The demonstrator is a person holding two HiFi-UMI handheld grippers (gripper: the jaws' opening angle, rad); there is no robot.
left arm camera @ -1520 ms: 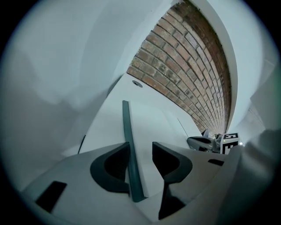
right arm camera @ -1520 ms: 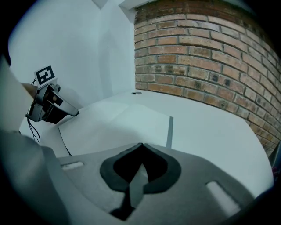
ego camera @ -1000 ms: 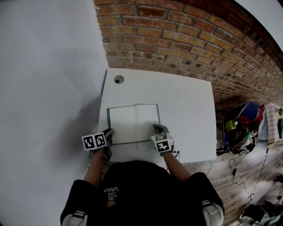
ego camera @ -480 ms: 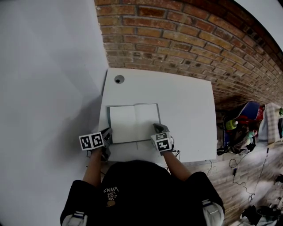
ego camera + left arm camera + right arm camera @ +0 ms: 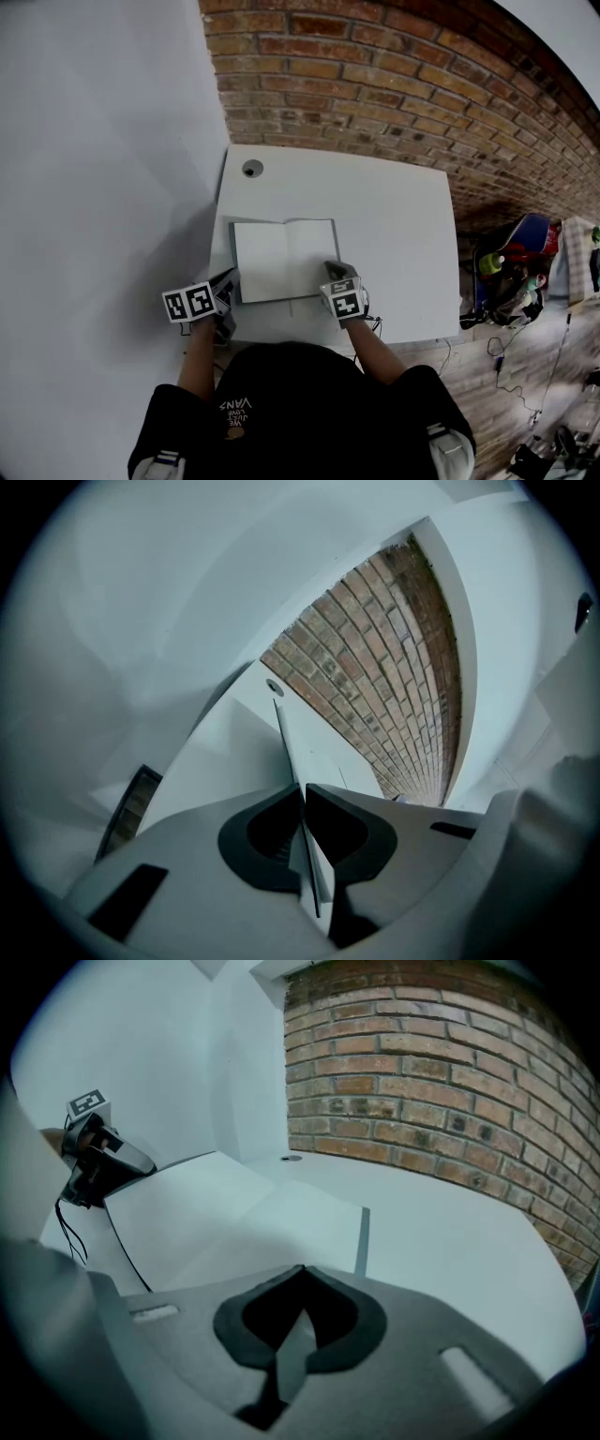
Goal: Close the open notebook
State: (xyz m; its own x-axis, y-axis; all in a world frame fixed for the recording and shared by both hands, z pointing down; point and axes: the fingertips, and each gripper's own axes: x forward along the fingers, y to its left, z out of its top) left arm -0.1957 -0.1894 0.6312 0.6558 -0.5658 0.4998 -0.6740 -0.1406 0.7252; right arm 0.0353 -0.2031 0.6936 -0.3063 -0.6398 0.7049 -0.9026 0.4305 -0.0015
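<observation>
The open notebook [image 5: 281,261] lies with blank white pages on the white table [image 5: 394,216]. My left gripper [image 5: 230,281] is at its near left corner, shut on the thin left cover [image 5: 286,742], which stands edge-on between the jaws [image 5: 303,799] and is raised off the table. In the right gripper view the notebook [image 5: 234,1213] spreads ahead, its left side tilted up under the left gripper [image 5: 98,1162]. My right gripper [image 5: 336,272] is shut, tips [image 5: 300,1271] down at the near edge of the right page.
A round cable hole [image 5: 251,169] sits at the table's far left corner. A brick wall [image 5: 375,84] runs behind the table and a white wall along its left. Bags and cables [image 5: 516,262] lie on the wooden floor to the right.
The left gripper has closed on the notebook's left cover and drawn up and slightly left, raising that side. The right gripper has stayed put.
</observation>
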